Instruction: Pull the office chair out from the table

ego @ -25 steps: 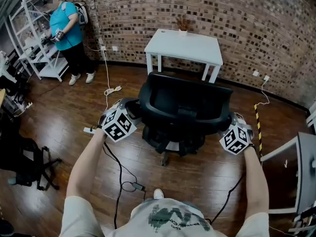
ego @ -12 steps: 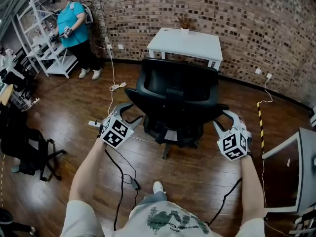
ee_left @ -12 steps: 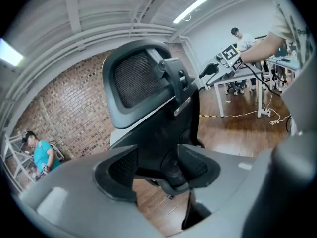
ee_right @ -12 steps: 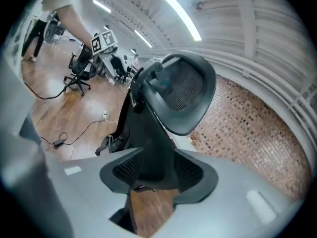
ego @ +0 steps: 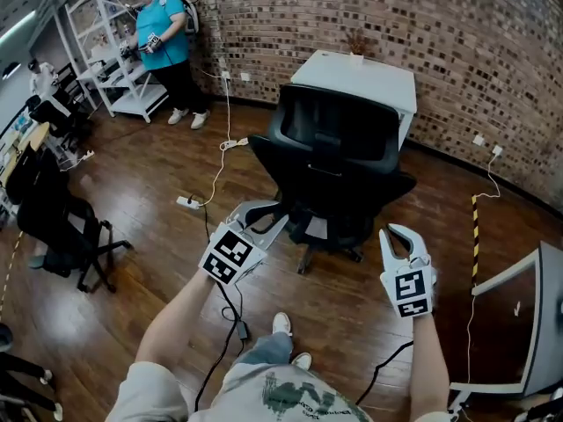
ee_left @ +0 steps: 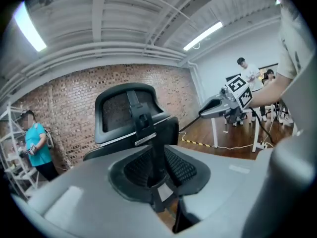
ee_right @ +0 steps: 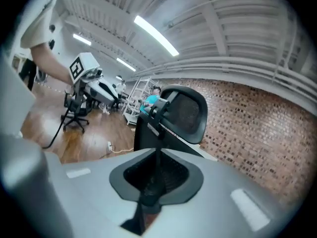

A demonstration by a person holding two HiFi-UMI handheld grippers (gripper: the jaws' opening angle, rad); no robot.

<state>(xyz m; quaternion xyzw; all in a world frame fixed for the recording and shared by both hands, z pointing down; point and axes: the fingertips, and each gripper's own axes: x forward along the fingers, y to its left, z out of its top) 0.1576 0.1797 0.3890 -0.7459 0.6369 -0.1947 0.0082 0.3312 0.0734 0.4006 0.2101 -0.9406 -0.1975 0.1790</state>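
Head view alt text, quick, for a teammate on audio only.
A black office chair stands on the wood floor in front of a white table by the brick wall, its back toward the camera. The left tool and right tool hang short of it on either side, touching nothing, their jaws just closed and empty.

The chair (ego: pixel 339 161) hides most of the table (ego: pixel 369 70) at the far wall; only part of the top shows. The chair's seat and base are largely hidden behind its backrest. A grey table (ego: pixel 547 315) is cut off at the right edge. What stands on the far-left shelf (ego: pixel 110 60) is too small to tell.
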